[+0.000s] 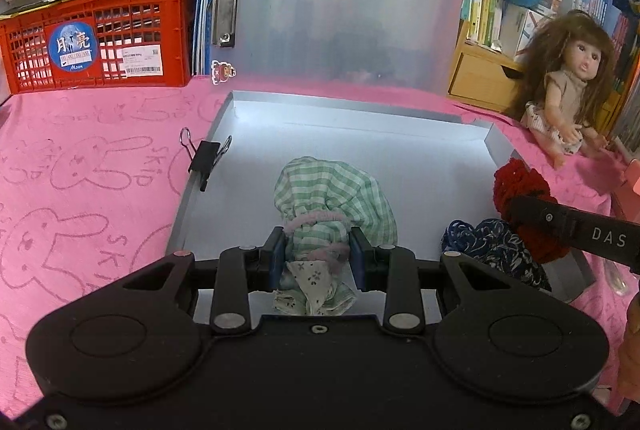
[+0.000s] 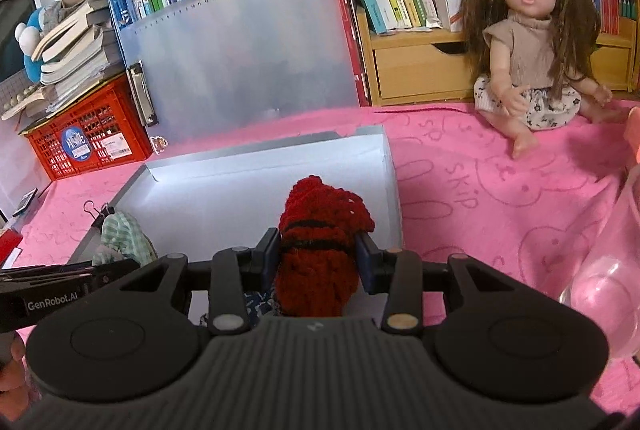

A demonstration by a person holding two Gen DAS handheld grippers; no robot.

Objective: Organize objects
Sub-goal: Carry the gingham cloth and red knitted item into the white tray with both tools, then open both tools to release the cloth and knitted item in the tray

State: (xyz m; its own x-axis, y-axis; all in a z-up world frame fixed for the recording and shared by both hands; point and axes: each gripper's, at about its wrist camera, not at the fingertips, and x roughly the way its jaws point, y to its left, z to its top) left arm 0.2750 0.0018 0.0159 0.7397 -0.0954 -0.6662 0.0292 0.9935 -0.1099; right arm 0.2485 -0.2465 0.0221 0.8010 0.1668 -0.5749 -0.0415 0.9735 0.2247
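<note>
Pink towelling cloth with embossed rabbits, before crammed bookshelves. Shallow grey box, open, smooth pale floor; black binder clip on its left wall. Left gripper pinches a green gingham fabric bundle over the box. Right gripper pinches a red knitted garment over the near right end, above navy floral cloth. Long-haired doll sits far right.

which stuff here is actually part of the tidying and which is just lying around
In the job: green checked cloth bundle in left gripper; red knitted piece in right gripper; open grey box.
Lying about: doll, red crate, binder clip.
</note>
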